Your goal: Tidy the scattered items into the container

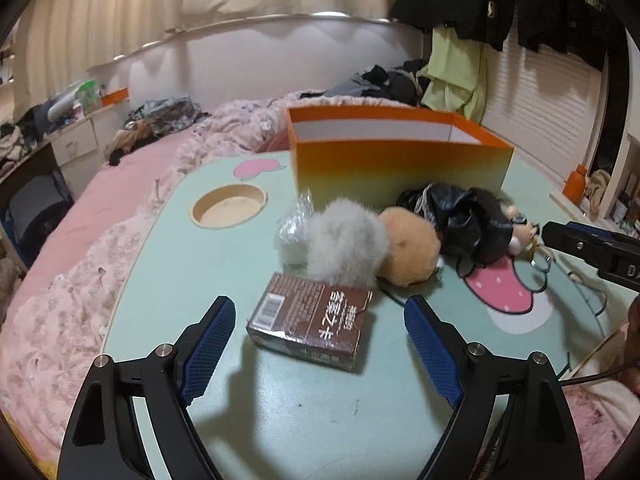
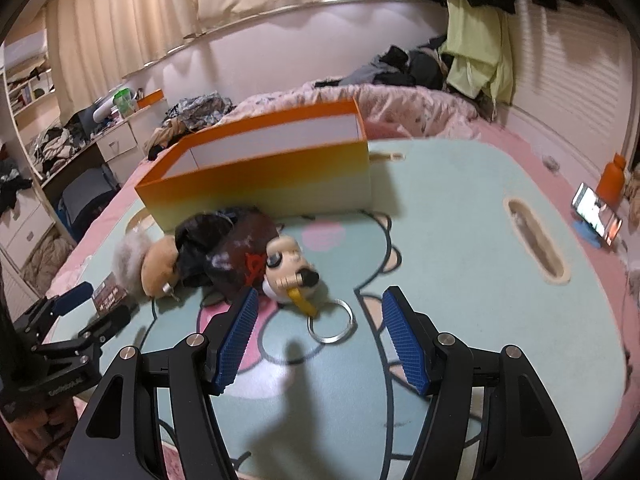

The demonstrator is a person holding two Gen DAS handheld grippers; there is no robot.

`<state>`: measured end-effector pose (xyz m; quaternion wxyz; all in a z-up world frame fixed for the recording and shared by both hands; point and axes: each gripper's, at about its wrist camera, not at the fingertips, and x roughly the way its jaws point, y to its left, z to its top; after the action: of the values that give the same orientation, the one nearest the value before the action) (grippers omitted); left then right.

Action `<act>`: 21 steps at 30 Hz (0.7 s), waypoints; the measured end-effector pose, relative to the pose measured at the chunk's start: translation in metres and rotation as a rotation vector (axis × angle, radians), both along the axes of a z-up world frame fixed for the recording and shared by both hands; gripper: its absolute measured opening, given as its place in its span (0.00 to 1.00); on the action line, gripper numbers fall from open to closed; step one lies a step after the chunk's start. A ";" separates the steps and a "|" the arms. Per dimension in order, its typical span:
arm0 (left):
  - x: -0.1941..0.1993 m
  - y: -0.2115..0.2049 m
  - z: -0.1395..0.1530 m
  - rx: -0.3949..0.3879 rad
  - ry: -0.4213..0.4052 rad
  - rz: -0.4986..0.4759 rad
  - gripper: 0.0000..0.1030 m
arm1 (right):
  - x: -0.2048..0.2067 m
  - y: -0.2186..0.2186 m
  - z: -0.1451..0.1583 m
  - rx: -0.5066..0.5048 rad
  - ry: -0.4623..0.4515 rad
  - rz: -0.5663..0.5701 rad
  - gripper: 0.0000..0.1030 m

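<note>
- The brown carton (image 1: 310,326) is seen between the wide-open, empty left gripper (image 1: 320,322) fingers, untouched.
- A metal key ring (image 2: 331,321) is seen between the half-open, empty right gripper (image 2: 316,318) fingers.

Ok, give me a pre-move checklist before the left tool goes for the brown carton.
1. Left tool open wider than the brown carton: ok, blue pads stand clear on both sides.
2. Carton free of neighbours: not ok, the grey pom-pom sits against its far edge.
3. Orange box open at the top: ok; what lies inside, cannot tell.
4. Right tool out of the way: ok, open and empty over the key ring, off to the carton's right.
5. Carton lying flat on the table: ok.
6. Carton sealed: cannot tell.
</note>
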<state>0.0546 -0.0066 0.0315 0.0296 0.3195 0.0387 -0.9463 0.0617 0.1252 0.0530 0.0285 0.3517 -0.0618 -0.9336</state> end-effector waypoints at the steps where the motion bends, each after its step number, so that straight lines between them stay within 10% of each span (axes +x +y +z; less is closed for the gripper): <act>1: 0.000 -0.001 0.003 0.004 0.003 0.000 0.84 | -0.002 -0.002 0.003 0.012 0.006 0.005 0.63; 12: -0.019 -0.021 0.037 0.141 -0.029 0.018 0.84 | -0.067 0.013 0.083 -0.011 -0.027 0.061 0.63; 21: -0.044 -0.032 0.053 0.187 -0.022 0.054 0.84 | -0.178 -0.012 0.064 0.024 -0.412 0.258 0.37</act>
<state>0.0102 -0.0388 0.0842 0.0256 0.3303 0.1354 -0.9338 -0.1162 0.1128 0.1166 0.1303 0.5400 -0.0096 -0.8314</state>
